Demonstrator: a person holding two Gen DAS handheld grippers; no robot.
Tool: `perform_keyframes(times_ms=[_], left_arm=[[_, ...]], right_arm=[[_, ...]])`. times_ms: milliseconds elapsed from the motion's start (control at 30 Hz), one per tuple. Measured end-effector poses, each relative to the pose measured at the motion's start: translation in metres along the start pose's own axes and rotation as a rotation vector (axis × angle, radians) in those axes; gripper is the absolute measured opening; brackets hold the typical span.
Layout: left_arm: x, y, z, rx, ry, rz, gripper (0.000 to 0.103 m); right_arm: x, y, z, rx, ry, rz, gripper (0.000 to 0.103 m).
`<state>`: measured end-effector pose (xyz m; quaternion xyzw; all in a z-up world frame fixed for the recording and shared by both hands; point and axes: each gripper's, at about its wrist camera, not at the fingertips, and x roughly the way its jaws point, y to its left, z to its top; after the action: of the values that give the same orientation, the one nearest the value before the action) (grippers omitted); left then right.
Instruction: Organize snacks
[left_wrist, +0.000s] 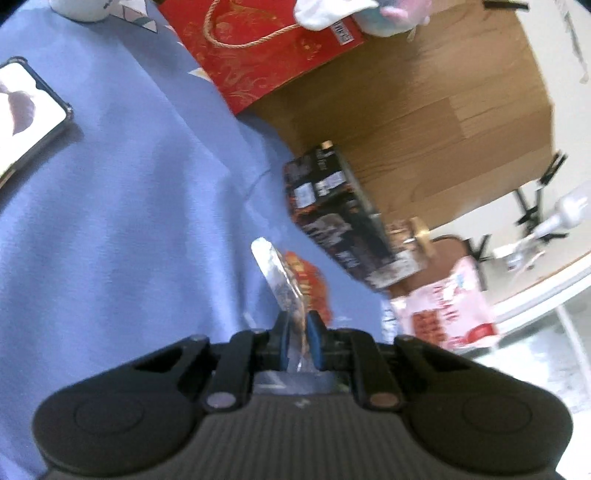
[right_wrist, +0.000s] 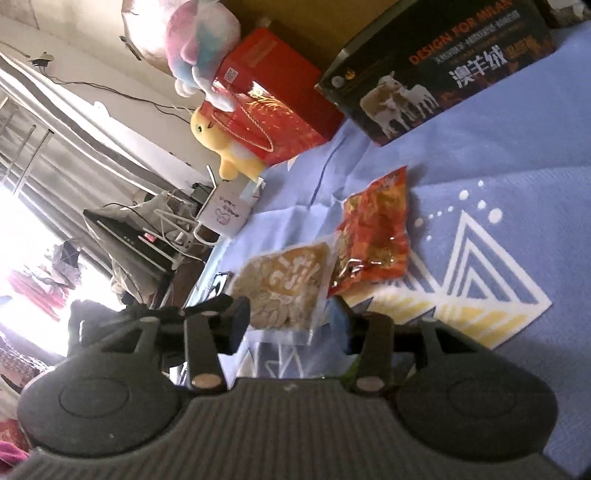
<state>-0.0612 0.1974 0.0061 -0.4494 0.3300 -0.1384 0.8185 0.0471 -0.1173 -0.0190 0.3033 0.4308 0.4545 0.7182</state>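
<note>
My left gripper (left_wrist: 298, 341) is shut on a silvery snack packet with red print (left_wrist: 291, 282), held edge-on above the blue bedsheet (left_wrist: 129, 221). In the right wrist view, a clear packet of pale yellow snacks (right_wrist: 286, 286) and a red-orange snack bag (right_wrist: 376, 236) lie side by side on the blue sheet (right_wrist: 498, 147). My right gripper (right_wrist: 288, 325) is open and empty, its fingers either side of the near end of the yellow packet, just above it.
A dark printed box (left_wrist: 340, 218) (right_wrist: 436, 70) and a red gift bag (left_wrist: 266, 51) (right_wrist: 273, 96) stand at the bed's edge. A phone (left_wrist: 26, 110) lies on the sheet. A pink packet (left_wrist: 450, 306) sits beyond the box. Plush toys (right_wrist: 199, 48) and a mug (right_wrist: 225, 214) are nearby.
</note>
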Motion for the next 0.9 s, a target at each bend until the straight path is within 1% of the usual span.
perform_keyframes(times_ms=[67,133,167,200,267,333,400,500,633,733,833,900], left_arm=[[-0.002,-0.003,0.000,-0.002,0.009,-0.036,0.011],[-0.002,-0.008,-0.001,0.011,0.005,-0.059,0.011],[-0.002,-0.011,-0.001,0.025,-0.003,-0.057,0.011],[-0.003,-0.015,0.000,0.041,-0.014,-0.049,0.011],[-0.003,-0.023,0.005,0.074,-0.027,-0.023,0.011],[0.002,-0.034,0.013,0.106,-0.026,-0.013,0.011],[0.012,-0.051,0.023,0.159,-0.024,-0.004,0.011],[0.034,-0.080,0.039,0.247,-0.041,0.014,0.011],[0.068,-0.114,0.067,0.332,-0.079,-0.007,0.012],[0.100,-0.132,0.083,0.395,-0.113,0.015,0.014],[0.132,-0.135,0.095,0.421,-0.127,0.057,0.015],[0.150,-0.133,0.100,0.432,-0.131,0.085,0.015]], right_arm=[[0.000,0.001,-0.001,0.006,0.010,0.019,0.054],[0.003,0.003,-0.003,0.022,0.046,0.069,0.053],[0.003,0.006,-0.003,0.008,0.045,0.056,0.046],[0.002,0.008,-0.003,-0.011,0.046,0.045,0.042],[-0.002,0.009,-0.002,-0.009,0.027,0.049,0.030],[-0.012,0.014,0.003,-0.020,-0.020,0.051,0.026],[-0.025,0.021,0.013,-0.058,-0.076,0.040,0.025],[-0.044,0.036,0.036,-0.151,-0.169,-0.010,0.025],[-0.059,0.048,0.071,-0.242,-0.287,-0.081,0.025],[-0.059,0.042,0.096,-0.261,-0.353,-0.126,0.025],[-0.052,0.026,0.114,-0.259,-0.388,-0.168,0.025],[-0.044,0.017,0.124,-0.261,-0.396,-0.192,0.025]])
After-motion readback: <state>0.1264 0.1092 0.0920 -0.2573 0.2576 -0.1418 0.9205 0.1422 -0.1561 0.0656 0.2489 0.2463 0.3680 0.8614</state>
